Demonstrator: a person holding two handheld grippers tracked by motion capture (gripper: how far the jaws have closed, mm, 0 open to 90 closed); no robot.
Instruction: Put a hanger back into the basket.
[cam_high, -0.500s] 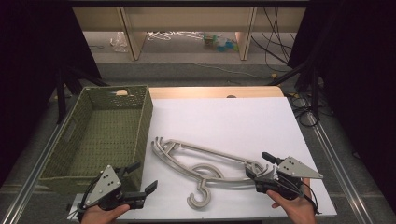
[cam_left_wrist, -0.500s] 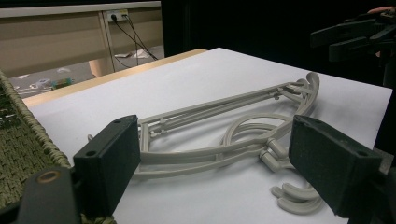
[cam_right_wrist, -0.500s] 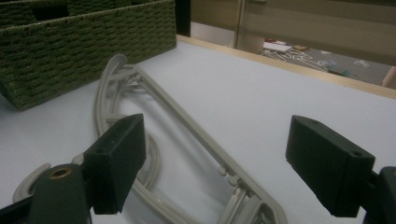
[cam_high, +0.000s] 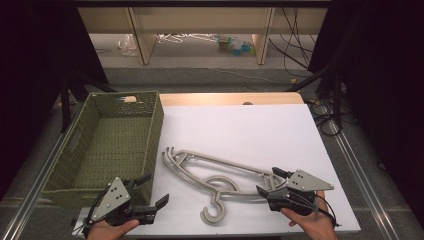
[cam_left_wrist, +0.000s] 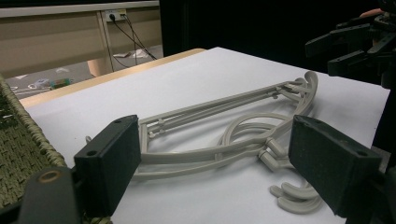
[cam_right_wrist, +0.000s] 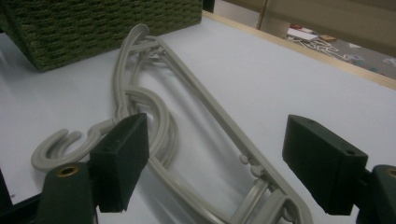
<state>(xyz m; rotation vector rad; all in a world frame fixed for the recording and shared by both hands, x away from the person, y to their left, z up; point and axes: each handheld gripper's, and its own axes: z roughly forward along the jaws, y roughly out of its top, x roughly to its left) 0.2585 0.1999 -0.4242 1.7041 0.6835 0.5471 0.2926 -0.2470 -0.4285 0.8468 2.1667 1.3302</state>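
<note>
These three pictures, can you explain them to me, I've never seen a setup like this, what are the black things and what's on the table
A person sits at a table and holds a hand tool with two black jaws in each hand. The high view looks down from above: the left gripper is at the lower left, the right gripper at the lower right. Each of the other two pictures comes from a small camera riding on one gripper, looking out between its own jaws.

On the white table lie grey plastic hangers, apparently more than one stacked together, with the hooks pointing toward the person. Beside them, on the left, stands a green woven basket.

Nothing is held. Both grippers are open; the right one is at the hangers' end, with that end between its jaws.
</note>
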